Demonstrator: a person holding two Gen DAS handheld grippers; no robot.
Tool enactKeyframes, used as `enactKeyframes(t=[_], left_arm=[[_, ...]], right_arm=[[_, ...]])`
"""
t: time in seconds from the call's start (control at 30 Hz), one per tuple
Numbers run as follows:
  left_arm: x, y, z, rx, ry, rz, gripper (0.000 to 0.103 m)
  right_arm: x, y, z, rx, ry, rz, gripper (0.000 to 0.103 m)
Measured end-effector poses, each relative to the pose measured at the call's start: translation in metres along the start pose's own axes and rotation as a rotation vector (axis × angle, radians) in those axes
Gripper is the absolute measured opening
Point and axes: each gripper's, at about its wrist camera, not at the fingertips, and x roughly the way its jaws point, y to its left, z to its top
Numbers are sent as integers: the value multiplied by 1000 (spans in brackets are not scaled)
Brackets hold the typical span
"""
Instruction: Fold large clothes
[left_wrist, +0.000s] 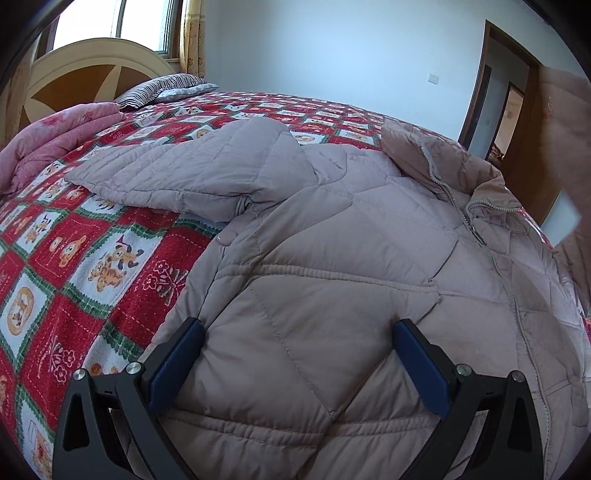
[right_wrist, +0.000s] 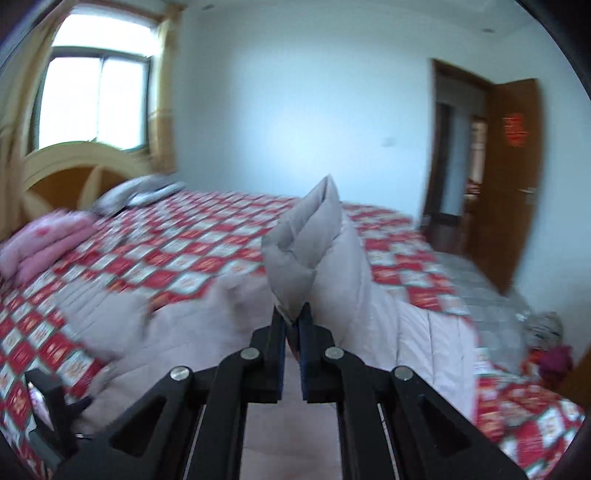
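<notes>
A dusty pink quilted down jacket (left_wrist: 351, 258) lies zipped, front up, on the bed. One sleeve (left_wrist: 192, 173) stretches to the left over the quilt. My left gripper (left_wrist: 295, 332) is open, its jaws either side of the jacket's lower front, low over it. My right gripper (right_wrist: 293, 317) is shut on a fold of the jacket (right_wrist: 310, 254) and holds it lifted above the bed. That raised part also shows in the left wrist view (left_wrist: 569, 122) at the far right. The right wrist view is blurred.
The bed has a red, white and green checked quilt (left_wrist: 85, 266). A folded pink blanket (left_wrist: 48, 140) and a striped pillow (left_wrist: 166, 90) lie by the headboard. An open wooden door (right_wrist: 517, 177) stands at the right. Clothes (right_wrist: 550, 354) lie at the bed's far right.
</notes>
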Motion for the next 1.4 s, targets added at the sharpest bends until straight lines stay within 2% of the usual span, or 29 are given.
enactKeyframes(t=[0.1,0.2,0.4,0.47,0.53,0.57,0.6,0.7,0.73,0.8,0.83,0.93,1.03,1.07,1.1,1.13,1.2,1.27,1.3,1.4], left_arm=[[-1,0,-1,-5,-5,-9,102],[-2,1,-2,-12,-13,-21,102],[-3,5,-2,-20,-24,-35,102],[-3,6,-3,-19,-24,-34,102],[-3,5,-3,-18,-24,-33,102],[-3,6,-3,-18,-24,-33,102],[-3,6,-3,-16,-24,-32,102],[-3,5,-2,-14,-23,-29,102],[-2,5,-2,-13,-22,-28,102],[-3,6,-3,-14,-23,-29,102],[-3,6,-3,-14,-24,-30,102],[-2,5,-2,-14,-25,-28,102],[-2,4,-2,-10,-23,-21,102],[-1,3,-2,-9,-22,-19,102],[-1,3,-2,-8,-22,-18,102],[-1,3,-2,-6,-21,-15,102],[-1,1,-3,-4,-21,-11,102],[0,0,-3,-3,-20,-7,102],[0,0,-2,-2,-19,-6,102],[0,-1,-2,0,-18,-1,102]], right_arm=[[32,35,-22,20,79,114,8],[62,43,-43,75,153,192,8],[81,63,-58,145,227,388,10],[92,68,-64,162,280,430,15],[105,76,-72,167,356,452,27],[107,77,-74,176,381,471,45],[106,76,-77,201,397,499,57],[85,59,-64,262,336,525,58],[72,49,-57,268,288,514,58],[42,18,-41,260,178,434,58],[32,2,-35,253,142,374,58],[14,-65,-25,280,68,124,58],[24,-131,-36,378,88,-81,57],[34,-152,-49,391,143,-177,50],[42,-162,-57,387,190,-218,38],[52,-169,-68,385,243,-233,34],[73,-178,-104,395,326,-208,32],[77,-172,-121,362,283,-206,32],[76,-169,-119,347,276,-229,33],[80,-150,-114,245,300,-306,37]])
